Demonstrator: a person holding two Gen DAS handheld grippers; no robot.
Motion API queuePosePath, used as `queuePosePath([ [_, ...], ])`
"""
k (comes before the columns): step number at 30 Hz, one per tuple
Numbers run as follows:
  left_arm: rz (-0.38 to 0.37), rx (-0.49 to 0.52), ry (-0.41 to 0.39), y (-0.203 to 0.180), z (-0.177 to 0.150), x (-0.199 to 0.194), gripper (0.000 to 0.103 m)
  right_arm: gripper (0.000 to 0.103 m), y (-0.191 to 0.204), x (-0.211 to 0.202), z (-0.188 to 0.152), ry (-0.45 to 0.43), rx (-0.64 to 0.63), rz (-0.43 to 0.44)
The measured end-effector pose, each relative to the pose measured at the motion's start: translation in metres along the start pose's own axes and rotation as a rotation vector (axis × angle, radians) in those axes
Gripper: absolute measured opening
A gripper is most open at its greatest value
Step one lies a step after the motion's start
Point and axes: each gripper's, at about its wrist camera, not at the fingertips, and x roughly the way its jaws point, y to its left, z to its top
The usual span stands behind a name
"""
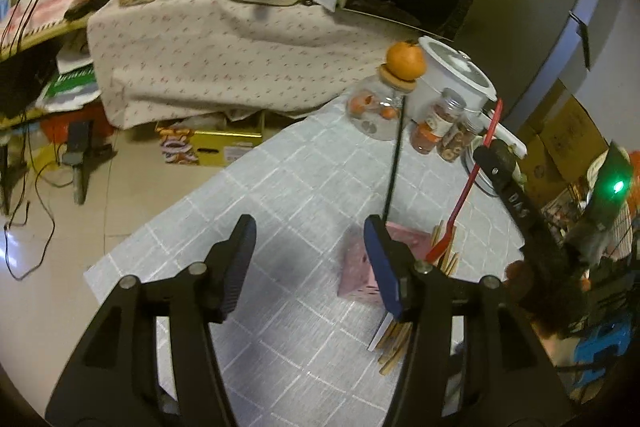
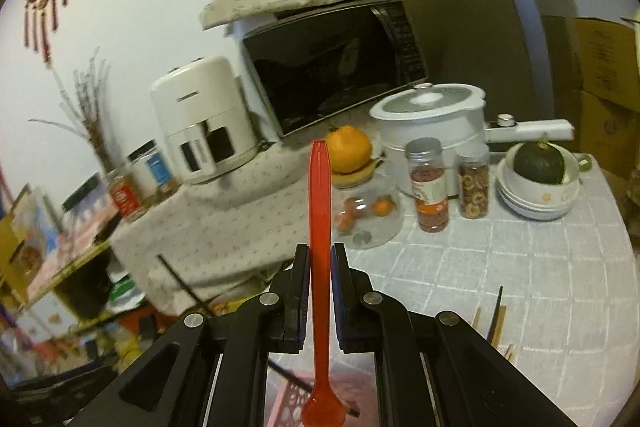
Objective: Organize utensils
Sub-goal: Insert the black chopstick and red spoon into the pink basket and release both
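Note:
My right gripper (image 2: pixel 320 259) is shut on a red plastic spoon (image 2: pixel 320 227), handle up and bowl down, held over a pink slotted utensil holder (image 2: pixel 292 399). In the left wrist view the red spoon (image 1: pixel 464 195) hangs from the right gripper (image 1: pixel 486 147) above the pink holder (image 1: pixel 360 267). My left gripper (image 1: pixel 310 251) is open and empty just left of the holder. A thin black stick (image 1: pixel 394 163) stands up from the holder. Several wooden chopsticks (image 1: pixel 394 347) lie on the table beside it.
The grey checked tablecloth (image 1: pixel 280 195) covers the table. At its far end stand a glass jar with an orange on top (image 2: pixel 348 151), two spice jars (image 2: pixel 430 187), a white cooker (image 2: pixel 432 115) and stacked bowls with a squash (image 2: pixel 538 183). A microwave (image 2: pixel 332 67) and air fryer (image 2: pixel 200 115) sit behind.

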Motion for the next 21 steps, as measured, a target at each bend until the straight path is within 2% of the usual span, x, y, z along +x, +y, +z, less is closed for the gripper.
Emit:
queuePosePath([
  [6, 0.013, -0.026, 0.014, 0.007, -0.003, 0.000, 0.057, 0.011, 0.007, 0.009, -0.023, -0.007, -0.038, -0.082],
  [14, 0.015, -0.014, 0.016, 0.003, -0.005, -0.001, 0.057, 0.013, 0.003, 0.002, -0.033, 0.023, -0.055, -0.067],
  [15, 0.013, -0.009, 0.018, 0.001, -0.006, -0.001, 0.058, 0.014, 0.002, 0.001, -0.033, 0.031, -0.056, -0.060],
  [17, 0.009, 0.001, 0.022, -0.002, -0.006, 0.000, 0.058, 0.028, -0.002, -0.004, -0.030, 0.045, -0.050, -0.044],
  [19, 0.008, 0.011, 0.023, -0.006, -0.006, 0.001, 0.061, 0.035, -0.006, -0.010, -0.024, 0.057, -0.054, -0.029],
  [21, 0.004, 0.020, 0.023, -0.010, -0.007, 0.001, 0.067, 0.036, -0.010, -0.017, -0.017, 0.068, -0.068, -0.024],
])
